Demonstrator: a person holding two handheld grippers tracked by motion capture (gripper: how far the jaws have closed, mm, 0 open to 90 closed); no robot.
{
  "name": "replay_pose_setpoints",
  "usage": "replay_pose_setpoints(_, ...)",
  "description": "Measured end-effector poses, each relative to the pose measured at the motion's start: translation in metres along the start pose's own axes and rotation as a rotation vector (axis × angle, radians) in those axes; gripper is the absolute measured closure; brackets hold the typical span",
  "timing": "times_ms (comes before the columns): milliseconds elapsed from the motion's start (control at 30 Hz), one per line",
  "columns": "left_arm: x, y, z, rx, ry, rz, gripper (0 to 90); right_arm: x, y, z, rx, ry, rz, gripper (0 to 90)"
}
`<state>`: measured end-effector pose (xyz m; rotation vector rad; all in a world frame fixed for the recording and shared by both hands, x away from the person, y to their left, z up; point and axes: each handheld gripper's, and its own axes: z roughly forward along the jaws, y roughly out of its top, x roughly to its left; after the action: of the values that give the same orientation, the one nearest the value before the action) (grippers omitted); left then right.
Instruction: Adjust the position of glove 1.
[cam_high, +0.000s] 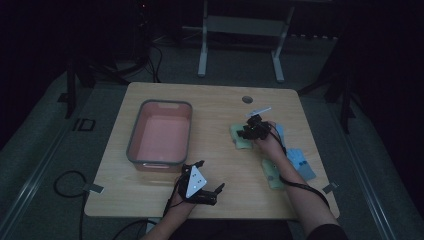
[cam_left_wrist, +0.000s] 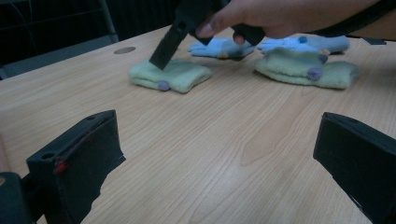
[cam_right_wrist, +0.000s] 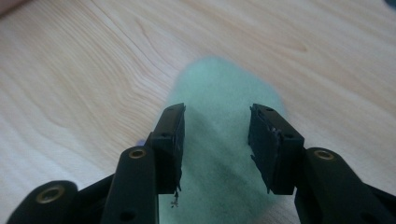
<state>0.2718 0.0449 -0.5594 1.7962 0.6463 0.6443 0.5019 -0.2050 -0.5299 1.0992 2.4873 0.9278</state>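
A folded pale-green cloth piece (cam_high: 239, 140) (cam_left_wrist: 170, 74) (cam_right_wrist: 219, 84) lies right of the table's middle. My right gripper (cam_high: 247, 132) (cam_right_wrist: 215, 116) hangs just over it, pointing down. Its jaws stand partly open, a jaw on each side of the cloth's middle, and nothing is pinched between them. In the left gripper view one of its black fingers (cam_left_wrist: 166, 44) touches the cloth's top. My left gripper (cam_high: 210, 176) (cam_left_wrist: 219, 154) rests near the front edge with jaws wide open and bare wood between them.
A pink bin with a grey rim (cam_high: 137, 130) stands at the left of the table. A second green piece (cam_high: 272, 175) (cam_left_wrist: 308, 70) and light-blue pieces (cam_high: 301, 164) (cam_left_wrist: 219, 46) lie at the right, near the right forearm.
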Motion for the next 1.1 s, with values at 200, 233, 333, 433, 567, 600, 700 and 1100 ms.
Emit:
replay_pose_setpoints(200, 0.0, 0.0, 0.0, 0.001, 0.001, 0.0, 0.8, 0.002, -0.003, 0.006, 0.012, -0.011, -0.014, 55.7)
replay_pose_setpoints(233, 0.0, 0.0, 0.0, 0.0, 0.002, -0.001, 0.8, 0.003, -0.004, 0.007, 0.009, -0.017, -0.013, 57.1)
replay_pose_setpoints(333, 0.0, 0.0, 0.0, 0.0, 0.003, -0.001, 0.8, 0.004, -0.006, 0.007, -0.004, -0.026, -0.017, 61.2)
replay_pose_setpoints(433, 0.0, 0.0, 0.0, 0.0, 0.003, -0.003, 0.8, 0.004, -0.007, 0.008, -0.009, -0.014, -0.037, 72.4)
replay_pose_setpoints(567, 0.001, 0.0, 0.0, 0.0, 0.001, -0.01, 0.8, 0.006, -0.006, 0.008, 0.008, -0.009, -0.027, 81.9)
replay_pose_setpoints(600, 0.001, 0.0, 0.0, 0.0, 0.001, -0.01, 0.8, 0.006, -0.006, 0.008, 0.008, -0.009, -0.027, 81.9)
replay_pose_setpoints(700, 0.001, 0.0, 0.0, 0.0, 0.003, -0.008, 0.8, 0.009, -0.002, 0.005, 0.012, -0.035, 0.02, 85.1)
replay_pose_setpoints(1100, 0.001, 0.0, 0.0, -0.002, 0.008, -0.017, 0.8, 0.038, 0.02, -0.055, -0.08, -0.043, 0.033, 85.4)
